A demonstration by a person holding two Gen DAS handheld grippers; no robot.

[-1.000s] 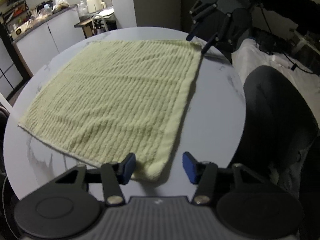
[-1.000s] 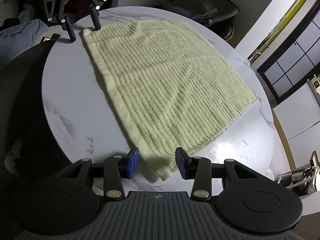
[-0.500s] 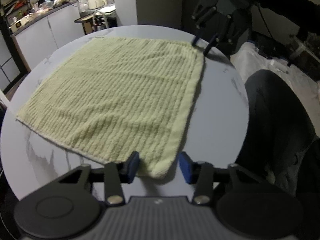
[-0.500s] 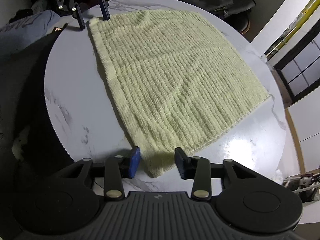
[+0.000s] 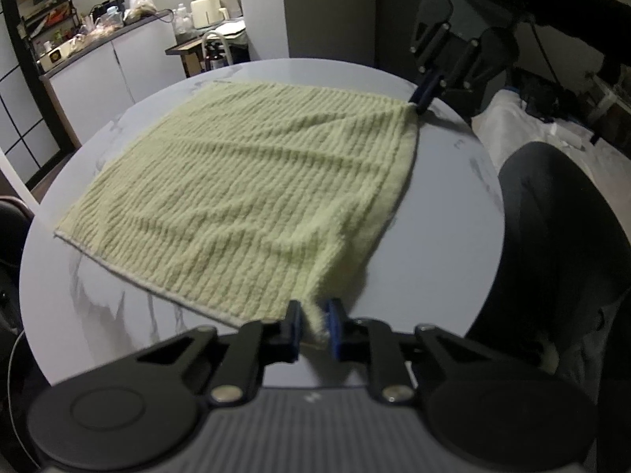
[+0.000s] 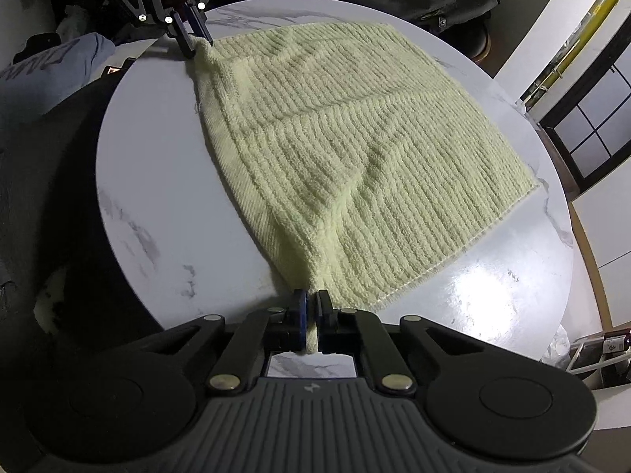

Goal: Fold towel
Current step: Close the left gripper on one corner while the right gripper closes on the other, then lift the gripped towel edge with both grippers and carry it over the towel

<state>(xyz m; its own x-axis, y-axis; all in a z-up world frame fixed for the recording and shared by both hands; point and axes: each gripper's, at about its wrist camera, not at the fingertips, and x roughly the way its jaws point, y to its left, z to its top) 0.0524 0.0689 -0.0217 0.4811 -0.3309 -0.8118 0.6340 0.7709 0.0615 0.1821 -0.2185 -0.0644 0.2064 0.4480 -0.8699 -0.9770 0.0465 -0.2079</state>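
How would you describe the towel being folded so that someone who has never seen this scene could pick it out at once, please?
Look at the round white marble-patterned table: the towel is the pale yellow-green ribbed cloth spread over most of it. The left gripper and right gripper each pinch a corner along one edge. It is the only fabric on the tabletop.

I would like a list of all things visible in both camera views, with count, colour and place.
towel: one, pale yellow-green, spread on the table, two neighbouring corners lifted
table: one, round, white marble
cabinet: one, white, behind the table, cluttered counter on top
chair: one, dark, beside the table
window: one, dark frame, beyond the table
left gripper: one, black with blue fingers, shut on a towel corner
right gripper: one, black with blue fingers, shut on the other corner
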